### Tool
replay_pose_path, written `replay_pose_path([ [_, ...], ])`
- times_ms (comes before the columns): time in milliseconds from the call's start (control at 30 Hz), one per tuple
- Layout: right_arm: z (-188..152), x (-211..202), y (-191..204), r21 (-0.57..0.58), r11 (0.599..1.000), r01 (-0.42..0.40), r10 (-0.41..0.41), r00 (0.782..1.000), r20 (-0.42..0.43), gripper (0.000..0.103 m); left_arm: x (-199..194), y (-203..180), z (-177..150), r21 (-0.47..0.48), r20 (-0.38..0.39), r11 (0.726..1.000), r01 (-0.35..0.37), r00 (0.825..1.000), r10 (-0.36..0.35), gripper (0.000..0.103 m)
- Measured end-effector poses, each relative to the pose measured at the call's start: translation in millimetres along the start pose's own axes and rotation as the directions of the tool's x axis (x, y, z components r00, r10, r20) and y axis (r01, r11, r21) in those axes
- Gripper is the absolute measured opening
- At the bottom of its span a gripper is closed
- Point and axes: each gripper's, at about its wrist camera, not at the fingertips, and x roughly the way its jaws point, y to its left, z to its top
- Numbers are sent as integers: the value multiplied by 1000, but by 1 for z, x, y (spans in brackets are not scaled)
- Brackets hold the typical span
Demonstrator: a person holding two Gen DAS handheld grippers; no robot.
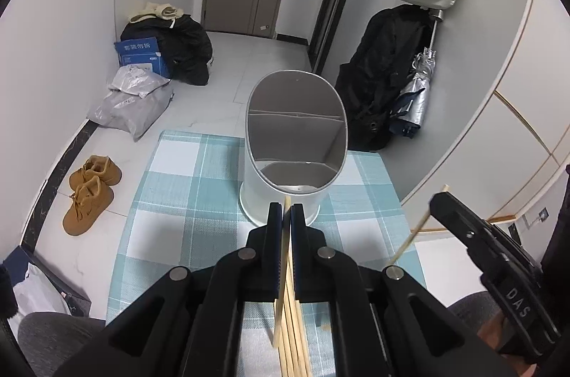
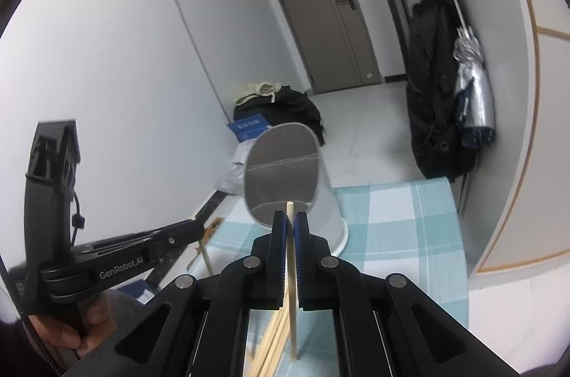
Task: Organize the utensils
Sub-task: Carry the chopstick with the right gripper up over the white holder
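A white oval utensil holder [image 1: 285,195] with grey inner compartments stands at the far end of the checked tablecloth [image 1: 185,184]; it also shows in the right wrist view [image 2: 327,213]. My left gripper [image 1: 286,211] is shut on a wooden chopstick [image 1: 281,273] held just before the holder. My right gripper [image 2: 290,220] is shut on another chopstick [image 2: 291,277], above the table near the holder's rim. Several loose chopsticks [image 1: 294,341] lie on the cloth below; they also show in the right wrist view [image 2: 270,341]. The right gripper shows at right in the left view [image 1: 441,202].
The table is small, with the floor close beyond its edges. Brown shoes [image 1: 89,195], grey parcels [image 1: 131,103] and black bags [image 1: 185,49] lie on the floor at left. A black coat [image 1: 384,74] and umbrella [image 1: 413,92] hang at right.
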Motion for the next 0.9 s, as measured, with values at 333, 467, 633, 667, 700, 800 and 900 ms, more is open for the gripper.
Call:
replay_pose_path([
  [333,9,-7,18,-32,999,-3,4,999,36,4,-23,8,0,-21,27,1000,4,1000,-3,1],
  [467,23,-12,25,-42,999,-22,24,997,67,4,-32,9,8,-18,43,1000,13,999,-12,0],
  [633,51,-12,31,-64,997,-42,48,995,93,4,-39,3,25,-7,60,999,35,998,-35,0],
  [667,55,-13,32,-67,997,-46,53,994,96,4,-40,1,29,-1,60,999,42,997,-42,0],
  [700,61,-12,32,-68,996,-53,60,993,101,4,-43,-2,35,0,64,999,49,997,-49,0],
  [800,84,-12,32,-71,995,-66,74,991,114,4,-49,-7,57,-8,62,996,87,994,-86,0],
  [900,106,-12,30,-73,995,-74,83,988,130,4,-57,-14,84,17,87,995,98,991,-99,0],
])
